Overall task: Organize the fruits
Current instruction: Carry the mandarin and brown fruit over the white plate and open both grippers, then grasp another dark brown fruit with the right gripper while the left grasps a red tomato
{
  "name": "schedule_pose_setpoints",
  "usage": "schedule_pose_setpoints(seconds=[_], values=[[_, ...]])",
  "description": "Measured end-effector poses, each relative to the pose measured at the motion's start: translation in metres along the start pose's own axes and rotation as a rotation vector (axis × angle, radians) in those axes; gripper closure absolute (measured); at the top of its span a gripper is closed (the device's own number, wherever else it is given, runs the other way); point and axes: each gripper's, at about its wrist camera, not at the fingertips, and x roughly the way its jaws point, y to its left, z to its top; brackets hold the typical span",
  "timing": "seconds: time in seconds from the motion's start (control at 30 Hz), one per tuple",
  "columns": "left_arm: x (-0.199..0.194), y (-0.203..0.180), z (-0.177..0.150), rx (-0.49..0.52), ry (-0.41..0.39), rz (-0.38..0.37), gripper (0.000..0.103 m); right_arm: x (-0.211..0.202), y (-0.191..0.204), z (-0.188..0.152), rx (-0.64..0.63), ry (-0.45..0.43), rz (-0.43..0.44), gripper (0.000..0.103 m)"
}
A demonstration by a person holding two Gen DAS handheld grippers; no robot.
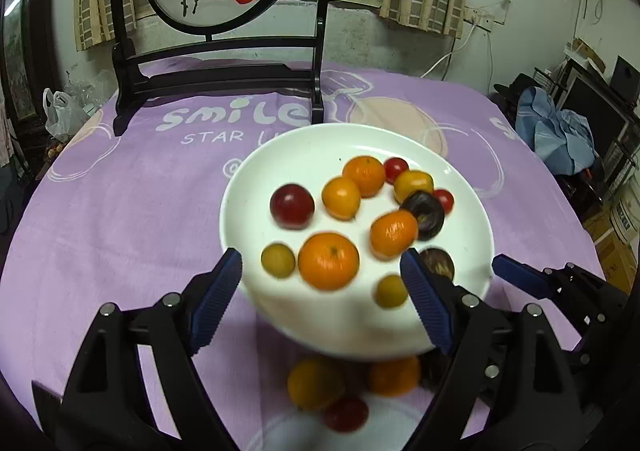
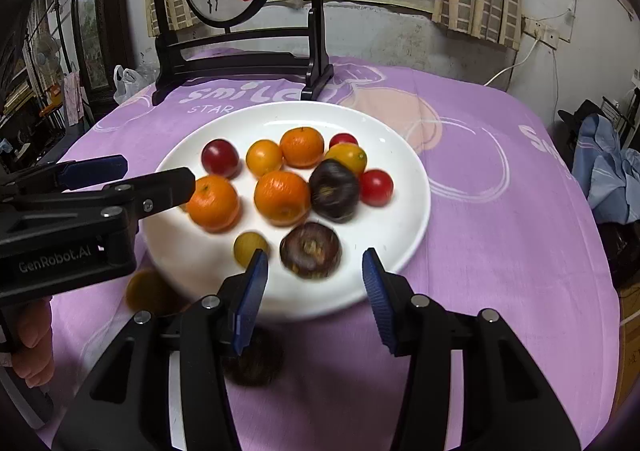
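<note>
Step in hand: judged to be the reach for the next fruit; both grippers hovered over a white plate (image 2: 404, 155) on the purple-clothed worktop (image 2: 500, 211), and neither held anything.
Left gripper (image 1: 322, 301): fingers spread wide, empty; a large mandarin (image 1: 328, 266) and a small yellow-green fruit (image 1: 278, 260) lay in the gap just ahead of the tips.
Right gripper (image 2: 316, 293): fingers moderately open, empty; a dark brown fruit (image 2: 310, 254) sat just ahead, between the tips, with another small yellow-green fruit (image 2: 249, 247) by the left finger.
Plate contents: about a dozen loose fruits, namely four orange mandarins, a dark red plum-like fruit (image 2: 220, 157), a yellow-orange fruit, two small red tomato-like fruits, two dark brown ones and the two small yellow-green ones. The plate's far half was mostly bare.
Off the plate: several blurred fruits lay on the cloth under and behind the fingers, beside what looked like a second white rim (image 1: 384, 409) at the left view's bottom edge; I could not tell whether they sat in it.
Next move, as a judgement: lower one gripper so its fingers straddle a single fruit, then close gently, since round fruit may roll and neighbours crowd close.
</note>
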Motion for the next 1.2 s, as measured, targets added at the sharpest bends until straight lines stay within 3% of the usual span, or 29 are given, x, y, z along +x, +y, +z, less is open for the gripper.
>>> schedule_pose_setpoints(seconds=[0.7,1.0,1.2], values=[[-0.061,0.019,-0.078,0.010,-0.004,-0.009,0.015,-0.050,0.003,-0.075,0.040,0.042,0.010,0.053],[-0.059,0.016,-0.103,0.090,-0.013,0.009,0.015,-0.037,0.013,-0.083,0.010,0.084,0.017,0.054],[-0.055,0.022,-0.106,0.079,-0.003,-0.023,0.014,-0.016,0.027,-0.076,-0.042,0.121,0.014,0.054]])
